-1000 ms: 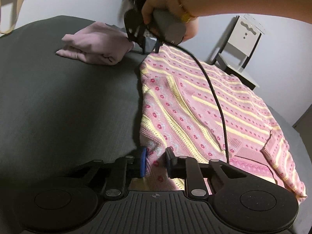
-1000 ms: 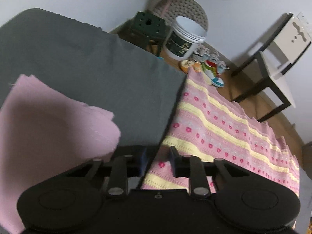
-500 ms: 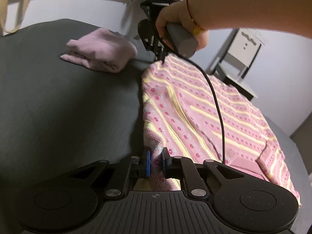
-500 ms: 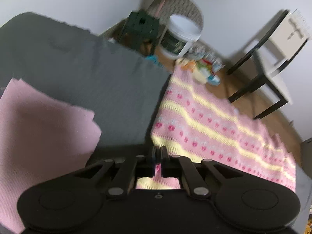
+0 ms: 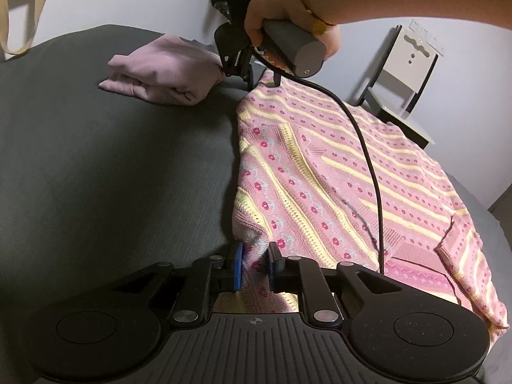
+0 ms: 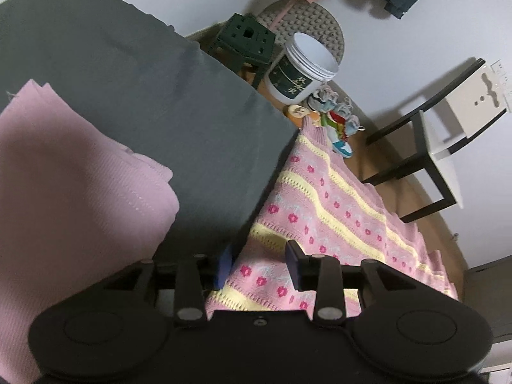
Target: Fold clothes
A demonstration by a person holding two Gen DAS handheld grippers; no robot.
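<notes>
A pink knitted sweater (image 5: 320, 166) with yellow stripes and small flowers lies spread on a dark grey surface (image 5: 96, 176). My left gripper (image 5: 254, 256) is shut on the sweater's near left edge, and the bunched knit fills the gap between its pads. At the far corner, a hand holds my right gripper (image 5: 246, 70). In the right wrist view that gripper (image 6: 259, 252) is open, its fingers astride the sweater (image 6: 320, 211) edge without touching it. A folded mauve garment (image 5: 163, 70) lies to the left (image 6: 64, 192).
A black cable (image 5: 368, 160) trails from the right gripper across the sweater. Beyond the surface's edge stand a white and black chair (image 6: 464, 112), a white bucket (image 6: 300, 70), a green stool (image 6: 246, 38) and shoes (image 6: 339, 124) on the floor.
My right gripper shut on the sweater's far corner half a second ago and has now opened wide. The left gripper closed on the near edge and its jaws now stand slightly wider.
</notes>
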